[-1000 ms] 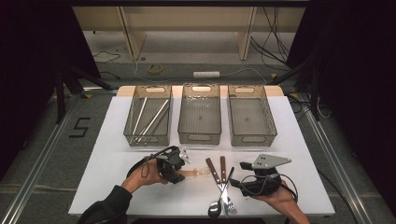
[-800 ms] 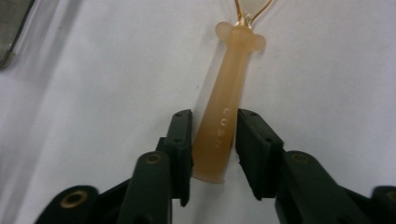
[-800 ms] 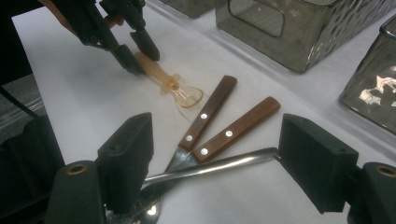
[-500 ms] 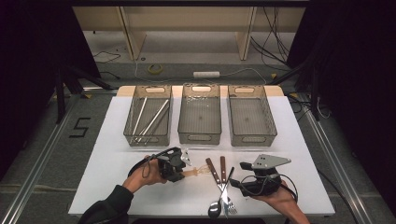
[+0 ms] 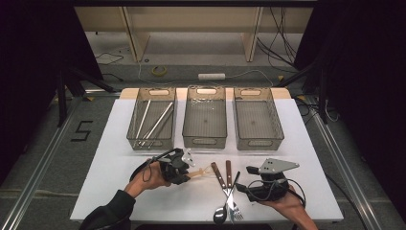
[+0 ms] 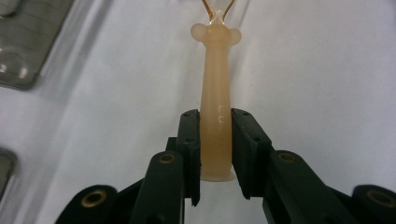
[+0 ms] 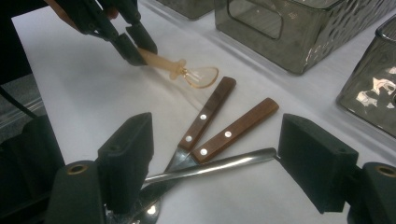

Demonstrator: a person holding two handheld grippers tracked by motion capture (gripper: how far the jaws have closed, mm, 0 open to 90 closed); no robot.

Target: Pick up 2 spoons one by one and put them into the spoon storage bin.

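Amber plastic spoon (image 6: 216, 116) now clamped in my left claw (image 6: 216, 154), both pads on the pale handle near its butt end. Compared w/ 1 s ago, the spoon has shifted: in the high view it sat flat by the claw, now its clear bowl end (image 7: 201, 76) points toward the two wood-handled utensils (image 7: 219, 126) and looks tipped a bit off the white worktop (image 5: 306, 158); can't tell if the bowl tip is touching. Grip looks centred, handle runs straight out betw. the pads.

Right claw (image 7: 215, 172) wide apart, hovering low over the steel spoon (image 7: 210, 167) that lies across the wood-handled pair; not closed on anything. No visible move on that side vs. earlier frames.

Reading: grasp on the plastic spoon is done, lift just starting. Three grey bins (image 5: 204, 120) at far edge; left one holds long metal rods (image 5: 155, 122), middle & right appear empty. Next prob. carry to a bin – which one, unknown.
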